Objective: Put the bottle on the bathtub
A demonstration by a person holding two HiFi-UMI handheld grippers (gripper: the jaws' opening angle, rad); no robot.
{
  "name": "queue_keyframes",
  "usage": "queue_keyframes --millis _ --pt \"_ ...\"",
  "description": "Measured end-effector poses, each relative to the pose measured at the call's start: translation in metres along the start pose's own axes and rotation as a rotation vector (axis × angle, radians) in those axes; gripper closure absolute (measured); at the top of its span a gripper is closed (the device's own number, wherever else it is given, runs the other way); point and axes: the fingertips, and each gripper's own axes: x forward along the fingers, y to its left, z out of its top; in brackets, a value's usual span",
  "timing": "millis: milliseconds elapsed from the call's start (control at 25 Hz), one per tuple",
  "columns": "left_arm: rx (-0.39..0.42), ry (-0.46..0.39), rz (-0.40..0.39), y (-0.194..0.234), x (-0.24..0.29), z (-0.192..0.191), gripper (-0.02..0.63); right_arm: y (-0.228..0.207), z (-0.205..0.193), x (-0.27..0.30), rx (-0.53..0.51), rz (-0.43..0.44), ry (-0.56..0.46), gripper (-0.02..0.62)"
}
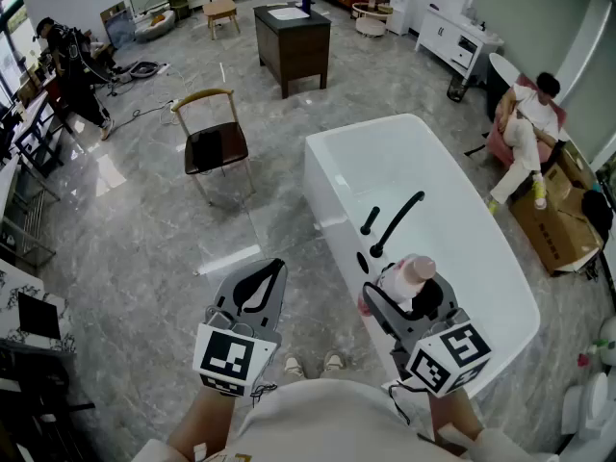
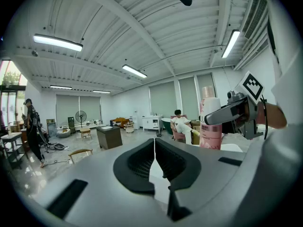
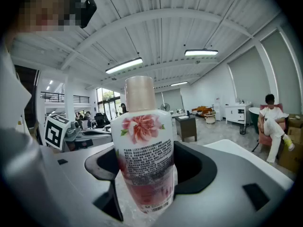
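Head view: the right gripper (image 1: 409, 292) clamps the upright bottle (image 1: 412, 275) over the near rim of the bathtub (image 1: 332, 195), just beside its black faucet (image 1: 395, 224). The left gripper (image 1: 258, 287), jaws together and empty, hangs over open floor (image 1: 144, 248); a chair (image 1: 214, 142) stands well apart.

bright, even light from ceiling strip lights (image 3: 124, 65); soft floor (image 1: 144, 239) glare; fisheye bending and dark vignetted corners.

We hold both grippers side by side, lower middle of the head view. Left gripper (image 1: 273, 273): jaws together, empty. Right gripper (image 1: 412, 303): jaws clamped on upright bottle (image 1: 410, 275).
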Motion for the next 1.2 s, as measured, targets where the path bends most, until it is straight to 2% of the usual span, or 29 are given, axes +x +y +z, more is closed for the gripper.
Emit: queue_keyframes --millis 320,800,1040,1200 --pt "0.048 0.018 -0.029 0.007 -0.006 -0.004 0.583 0.007 -0.005 0.005 0.06 0.008 0.007 0.244" --pt "0.022 0.002 -0.04 0.043 -0.016 -0.026 0.583 0.013 -0.014 0.033 0.055 -0.078 0.008 0.245" --pt "0.012 -0.008 -0.053 0.062 0.01 -0.024 0.583 -0.003 -0.011 0.061 0.053 -0.105 0.009 0.247" --pt "0.041 0.004 -0.06 0.075 0.045 -0.032 0.583 -0.026 -0.012 0.088 0.043 -0.106 0.027 0.247"
